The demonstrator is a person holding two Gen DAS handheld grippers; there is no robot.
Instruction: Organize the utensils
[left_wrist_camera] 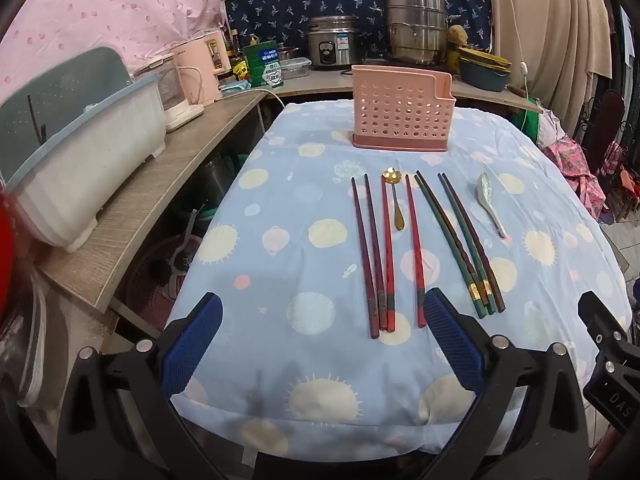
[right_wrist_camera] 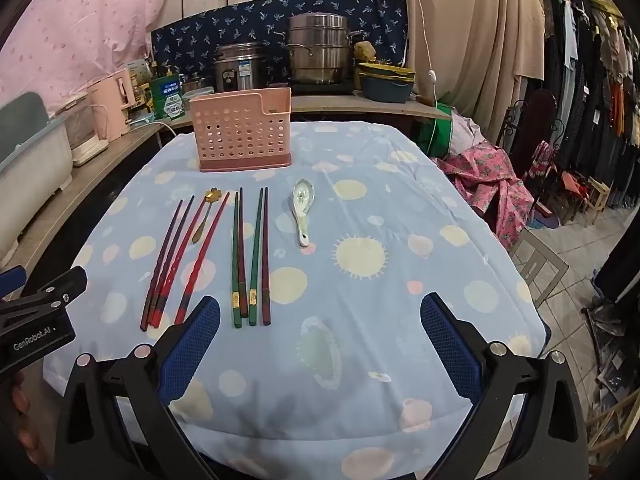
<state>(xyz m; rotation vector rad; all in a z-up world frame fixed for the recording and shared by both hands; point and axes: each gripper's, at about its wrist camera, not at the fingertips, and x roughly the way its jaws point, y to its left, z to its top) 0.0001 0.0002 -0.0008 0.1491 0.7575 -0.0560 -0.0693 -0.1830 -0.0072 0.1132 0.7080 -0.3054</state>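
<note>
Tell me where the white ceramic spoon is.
The white ceramic spoon lies on the tablecloth, bowl up, rightmost in the utensil row, just right of the green chopsticks and in front of the pink holder.

can't see inside the holder [left_wrist_camera: 402, 110], labels on the cans [left_wrist_camera: 264, 65] are too tiny to read, bench [right_wrist_camera: 360, 360] front edge is cut off

Bench cloth [left_wrist_camera: 280, 184]: pale blue, printed with cream suns and pink dots.
Utensil holder [left_wrist_camera: 402, 110]: pink, perforated with round holes.
Chopsticks at left [left_wrist_camera: 386, 256]: red and dark maroon.
Chopsticks at right [left_wrist_camera: 460, 244]: green and dark brown, banded in gold.
Small spoon [left_wrist_camera: 394, 200]: gold.
Ceramic spoon [right_wrist_camera: 303, 212]: white, faintly patterned.
Tool pads [left_wrist_camera: 454, 344]: blue, textured.
</note>
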